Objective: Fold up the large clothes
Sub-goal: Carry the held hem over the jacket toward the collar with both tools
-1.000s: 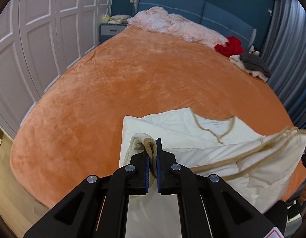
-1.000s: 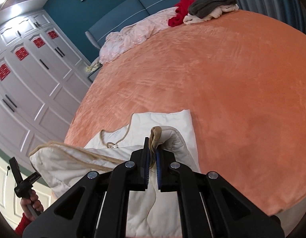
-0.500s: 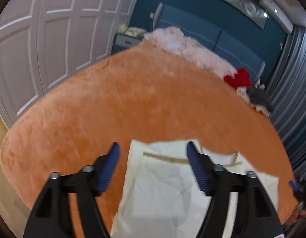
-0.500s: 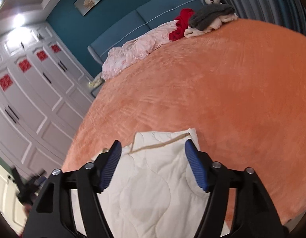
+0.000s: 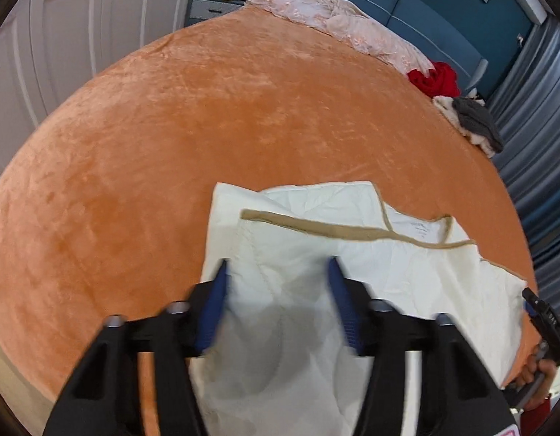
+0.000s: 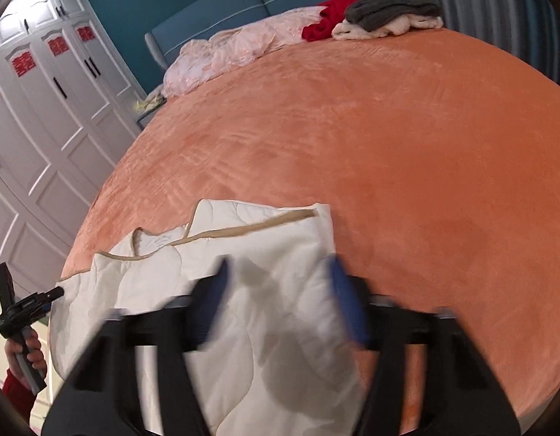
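A cream quilted garment with tan trim lies folded on the near edge of the orange bed. It also shows in the right wrist view. My left gripper is open and empty, just above the garment's left part. My right gripper is open and empty, above the garment's right part. Each gripper shows at the edge of the other's view, the right gripper and the left gripper.
A pink duvet, a red garment and a grey and cream pile lie at the head of the bed. White wardrobe doors stand along the left. Grey curtains hang on the right.
Both grippers have let go of the garment's trimmed edge and opened wide. The folded-over part has dropped flat onto the rest of the garment. Both grippers have pulled back a little.
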